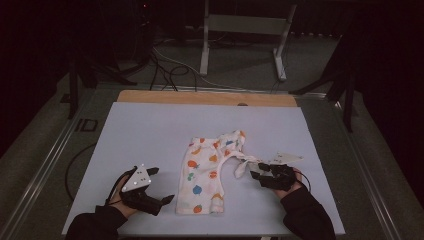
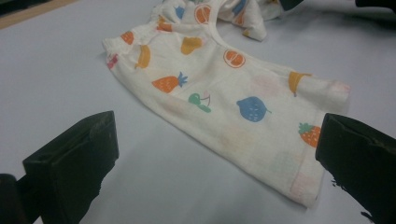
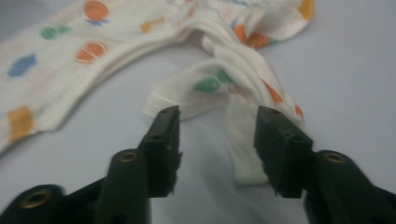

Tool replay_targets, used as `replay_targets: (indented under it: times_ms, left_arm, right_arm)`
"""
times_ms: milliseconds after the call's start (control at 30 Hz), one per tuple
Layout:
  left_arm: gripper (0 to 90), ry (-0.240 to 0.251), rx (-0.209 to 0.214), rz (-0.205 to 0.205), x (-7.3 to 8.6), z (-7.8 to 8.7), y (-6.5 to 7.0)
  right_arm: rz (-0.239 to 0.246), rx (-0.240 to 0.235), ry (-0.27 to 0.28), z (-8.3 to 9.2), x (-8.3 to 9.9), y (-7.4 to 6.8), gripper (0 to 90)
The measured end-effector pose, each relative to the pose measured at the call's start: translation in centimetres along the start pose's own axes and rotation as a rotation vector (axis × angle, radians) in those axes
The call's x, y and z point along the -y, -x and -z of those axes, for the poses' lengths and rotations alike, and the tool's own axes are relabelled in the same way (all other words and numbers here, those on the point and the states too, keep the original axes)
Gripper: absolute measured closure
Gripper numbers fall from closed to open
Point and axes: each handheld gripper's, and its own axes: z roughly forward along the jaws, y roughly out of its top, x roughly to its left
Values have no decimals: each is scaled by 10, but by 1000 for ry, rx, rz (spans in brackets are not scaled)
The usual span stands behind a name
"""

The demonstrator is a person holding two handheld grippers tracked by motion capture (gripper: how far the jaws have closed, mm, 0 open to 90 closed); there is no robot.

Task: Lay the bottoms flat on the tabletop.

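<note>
Two grippers are flanking the fruit-print garment: right gripper, half-open, is straddling its twisted sleeve unpinched; left gripper is waiting released. Next: clench sleeve.

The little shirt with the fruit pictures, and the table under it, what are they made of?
The shirt looks like soft, thin cotton knit: it wrinkles, bunches and has stitched hems, with a matte printed surface. The table has a smooth, pale, matte top, perhaps a plastic or coated sheet, over a board that looks like wood at the far edge.

"ID" marking on floor (left of table).
</note>
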Motion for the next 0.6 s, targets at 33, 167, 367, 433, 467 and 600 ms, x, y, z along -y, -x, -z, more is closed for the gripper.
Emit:
replay_targets:
  times_ms: [33,167,367,433,467,600]
  left_arm:
    - [6,4,-6,-1,0,0,0]
    - [6,7,-8,1,0,0,-1]
    - [6,2,-8,6,1,0,-2]
    - [6,6,-8,14,1,0,-2]
    - [6,10,-10,13,1,1,-2]
    - [6,9,-9,14,1,2,-3]
  right_arm:
    - [2,2,-7,-2,1,1,523]
    - [24,41,-60,-10,4,4,624]
    - [44,98,-98,-14,5,4,797]
    - [37,99,-99,-14,5,5,835]
    - [13,106,-108,-12,4,7,900]
    - [3,107,-74,0,-2,6,900]
